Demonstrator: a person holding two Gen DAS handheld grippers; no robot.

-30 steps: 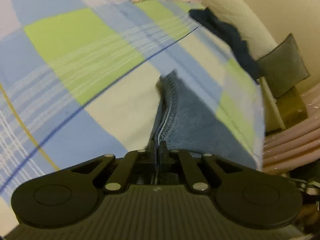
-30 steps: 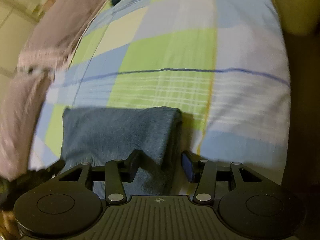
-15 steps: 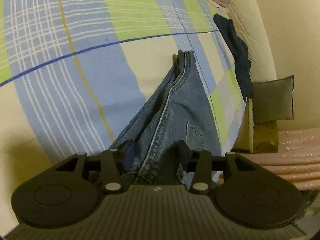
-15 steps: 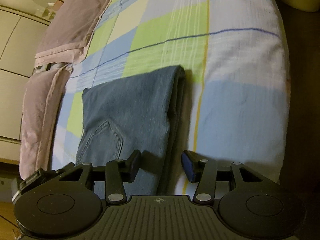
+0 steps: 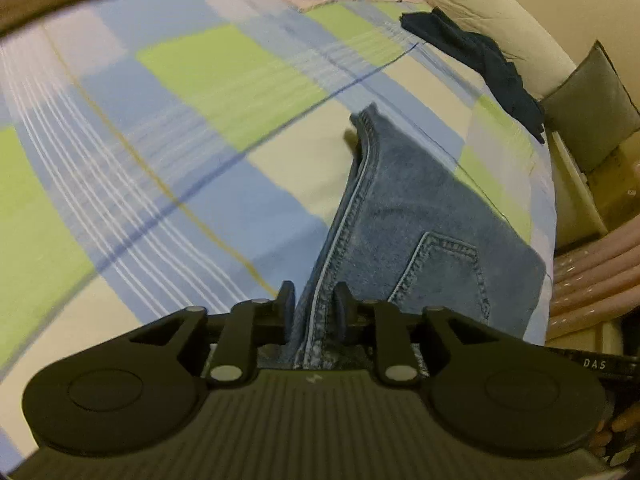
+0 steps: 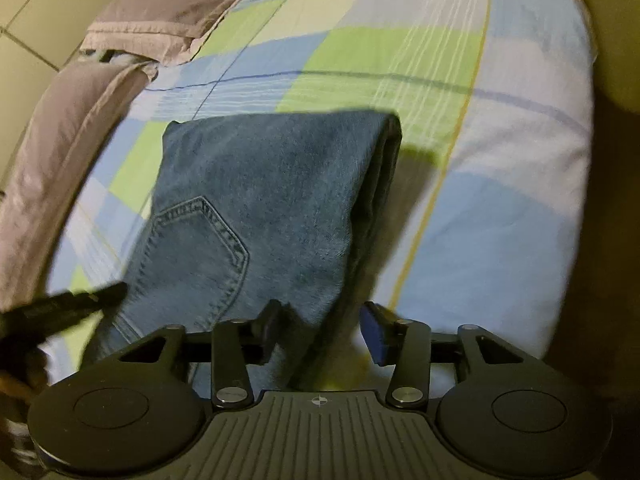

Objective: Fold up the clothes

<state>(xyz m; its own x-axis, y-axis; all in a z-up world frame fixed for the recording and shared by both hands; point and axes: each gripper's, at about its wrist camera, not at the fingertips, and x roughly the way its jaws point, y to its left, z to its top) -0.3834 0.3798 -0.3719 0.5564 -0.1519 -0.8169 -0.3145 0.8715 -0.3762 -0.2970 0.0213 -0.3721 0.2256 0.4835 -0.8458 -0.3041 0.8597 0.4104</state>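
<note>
I am holding the folded jeans above the checked bedsheet. My left gripper is pinching the stitched seam edge of the jeans, with both fingers pressing on the denim. My right gripper is standing with its fingers apart; the left finger is touching the cloth, and the right finger is staying free beside the thick folded edge. The jeans are lying as a rectangle with one back pocket facing up. A dark garment is lying at the far edge of the bed, well apart from the jeans. Grey pillows are resting along the left side in the right view.
</note>
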